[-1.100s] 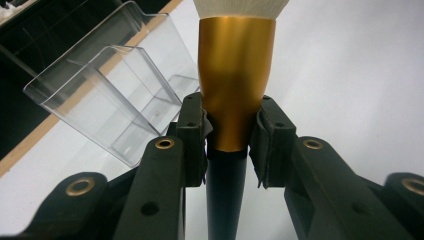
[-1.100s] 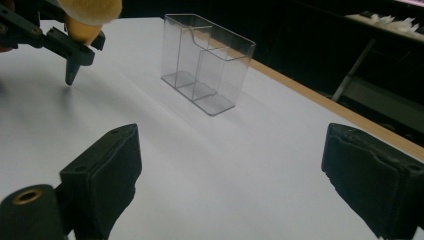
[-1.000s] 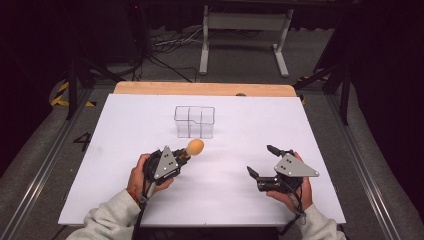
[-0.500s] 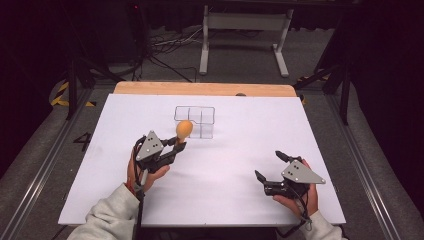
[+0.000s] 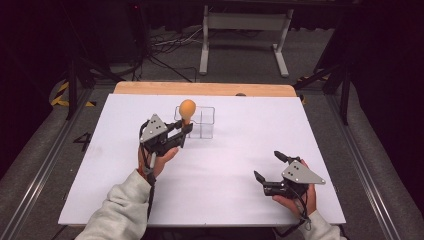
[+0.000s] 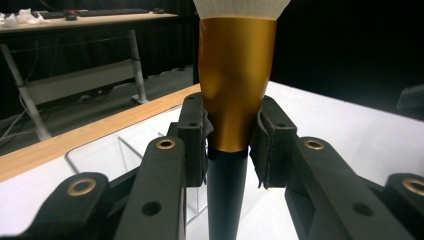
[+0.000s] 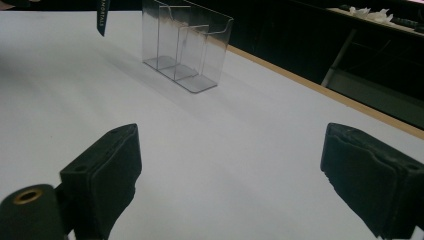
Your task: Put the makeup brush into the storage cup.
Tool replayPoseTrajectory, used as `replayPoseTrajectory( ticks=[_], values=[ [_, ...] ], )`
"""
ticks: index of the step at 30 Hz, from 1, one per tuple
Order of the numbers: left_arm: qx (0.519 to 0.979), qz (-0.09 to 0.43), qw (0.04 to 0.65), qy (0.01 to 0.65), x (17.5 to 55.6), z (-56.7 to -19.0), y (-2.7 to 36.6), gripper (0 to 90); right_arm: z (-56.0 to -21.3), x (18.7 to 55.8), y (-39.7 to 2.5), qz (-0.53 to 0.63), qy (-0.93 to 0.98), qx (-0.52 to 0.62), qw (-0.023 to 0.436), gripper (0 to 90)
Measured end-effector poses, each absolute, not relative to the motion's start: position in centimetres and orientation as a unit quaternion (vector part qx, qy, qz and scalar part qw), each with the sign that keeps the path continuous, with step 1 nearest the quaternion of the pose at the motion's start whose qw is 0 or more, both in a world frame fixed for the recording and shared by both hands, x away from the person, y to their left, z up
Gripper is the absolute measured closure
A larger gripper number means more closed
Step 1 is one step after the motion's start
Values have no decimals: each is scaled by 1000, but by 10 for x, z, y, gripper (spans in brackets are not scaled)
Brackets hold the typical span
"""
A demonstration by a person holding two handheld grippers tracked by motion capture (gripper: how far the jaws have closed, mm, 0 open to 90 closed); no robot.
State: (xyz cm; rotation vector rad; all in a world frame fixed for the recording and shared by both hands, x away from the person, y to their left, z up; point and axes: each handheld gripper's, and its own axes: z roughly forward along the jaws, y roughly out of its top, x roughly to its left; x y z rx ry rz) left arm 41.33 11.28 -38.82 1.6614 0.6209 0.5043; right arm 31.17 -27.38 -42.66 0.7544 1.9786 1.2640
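A brush (image 5: 187,106) with a gold collar (image 6: 235,75), a pale head and a black handle stands upright in my left gripper (image 5: 183,131). That gripper (image 6: 231,145) is shut on the brush where collar meets handle. It hovers just left of a clear plastic compartment holder (image 5: 201,123), with the brush head above the holder's left end. My right gripper (image 5: 267,165) rests low near the table's front right, open with nothing between its pads (image 7: 230,175). From there the holder (image 7: 182,45) stands far ahead, and the black handle tip (image 7: 102,15) hangs to its left.
A white sheet (image 5: 240,150) covers the table, with a wooden strip (image 5: 200,88) along its far edge. A metal stand (image 5: 242,30) and cables lie on the dark floor beyond. Broad open sheet lies between the two grippers.
My left gripper has carried the brush forward and up to the holder's left end, turning it upright. My right gripper has drifted back and to the right, still open.
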Motion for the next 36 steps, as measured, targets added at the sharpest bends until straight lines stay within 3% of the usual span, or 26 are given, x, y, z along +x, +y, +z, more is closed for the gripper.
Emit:
replayPoseTrajectory(
  ticks=[17,36],
  values=[
    [710,222,620,249,433,-364,78,700,-426,312,-276,492,746,296,337,102],
    [692,232,624,281,464,-357,66,700,-426,312,-279,497,740,302,338,104]
  ],
)
